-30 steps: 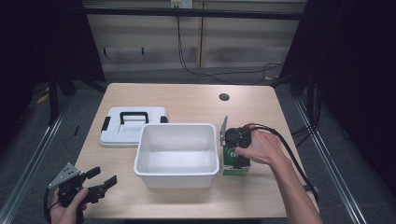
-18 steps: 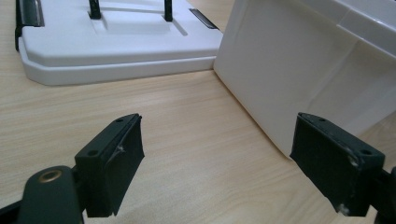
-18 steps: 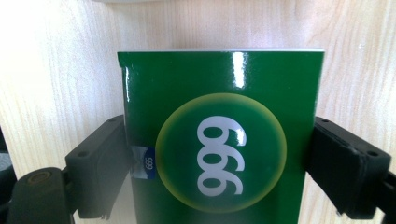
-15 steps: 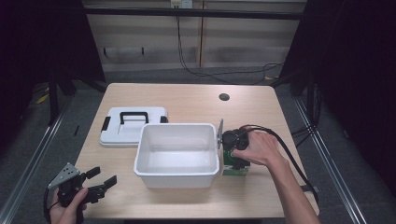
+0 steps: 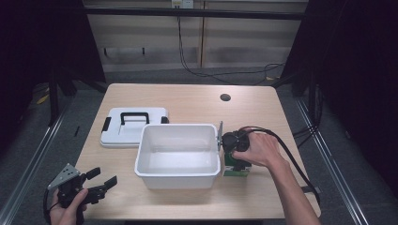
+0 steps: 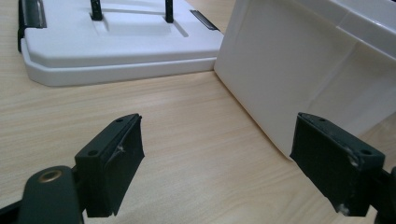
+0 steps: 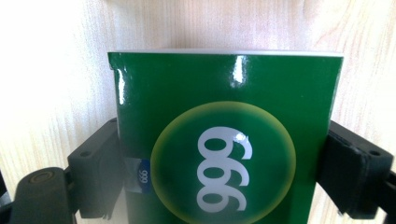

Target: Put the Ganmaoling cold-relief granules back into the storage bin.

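Your right gripper (image 7: 224, 186) has its jaws clamped on the green box's (image 7: 224, 140) glossy, slippery sides, light crushable card so squeeze gently; left gripper (image 6: 233, 172) jaws apart.

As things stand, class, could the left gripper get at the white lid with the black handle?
Probably yes. The left gripper is open at the table's near left corner, and bare tabletop lies between it and the lid; the white bin sits off to one side.

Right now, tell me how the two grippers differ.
The left gripper has its jaws wide apart with nothing between them; the right gripper has its jaws against both sides of the green box. The left one is at the table's near corner, the right one beside the white bin. Both are hand-held.
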Demonstrator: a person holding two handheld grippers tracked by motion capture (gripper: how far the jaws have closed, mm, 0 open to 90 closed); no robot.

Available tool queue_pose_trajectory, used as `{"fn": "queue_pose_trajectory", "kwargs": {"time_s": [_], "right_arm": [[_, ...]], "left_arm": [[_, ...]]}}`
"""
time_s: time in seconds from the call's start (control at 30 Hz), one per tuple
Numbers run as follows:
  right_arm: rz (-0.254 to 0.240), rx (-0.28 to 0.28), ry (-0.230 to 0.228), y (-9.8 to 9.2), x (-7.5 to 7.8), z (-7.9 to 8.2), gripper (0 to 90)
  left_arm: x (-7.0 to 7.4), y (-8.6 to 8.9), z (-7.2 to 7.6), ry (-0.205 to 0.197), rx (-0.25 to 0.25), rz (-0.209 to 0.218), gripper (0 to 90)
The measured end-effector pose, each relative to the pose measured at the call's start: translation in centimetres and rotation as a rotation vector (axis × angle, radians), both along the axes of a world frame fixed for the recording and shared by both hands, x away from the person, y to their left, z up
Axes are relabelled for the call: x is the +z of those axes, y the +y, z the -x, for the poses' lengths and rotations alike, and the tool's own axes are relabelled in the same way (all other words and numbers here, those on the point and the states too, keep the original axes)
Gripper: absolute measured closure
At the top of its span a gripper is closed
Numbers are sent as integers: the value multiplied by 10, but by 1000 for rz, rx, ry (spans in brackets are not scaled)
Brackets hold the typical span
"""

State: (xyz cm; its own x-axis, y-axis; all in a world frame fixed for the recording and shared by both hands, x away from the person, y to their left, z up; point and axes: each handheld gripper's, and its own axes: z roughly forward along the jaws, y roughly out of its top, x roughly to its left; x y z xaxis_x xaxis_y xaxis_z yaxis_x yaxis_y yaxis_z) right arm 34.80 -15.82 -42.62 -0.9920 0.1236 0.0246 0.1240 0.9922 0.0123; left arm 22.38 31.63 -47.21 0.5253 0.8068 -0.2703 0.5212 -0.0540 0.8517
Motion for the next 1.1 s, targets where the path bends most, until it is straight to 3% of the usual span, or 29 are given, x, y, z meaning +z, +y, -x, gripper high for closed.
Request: {"fn": "queue_pose_trajectory", "kwargs": {"time_s": [0.1, 0.5, 0.67, 0.87, 1.1], "right_arm": [[-2, 21, -4, -1, 0, -1, 142], [2, -11, 12, -1, 1, -2, 161], [27, 0, 22, 2, 4, -2, 163], [11, 1, 26, 1, 5, -3, 164], [11, -33, 22, -2, 15, -3, 164]], "left_arm": [[0, 0, 0, -1, -6, -6, 165], [0, 0, 0, 2, -3, -1, 165], [1, 0, 0, -2, -1, -4, 164], [1, -1, 0, -2, -5, -4, 165], [1, -1, 0, 0, -4, -2, 165]]}}
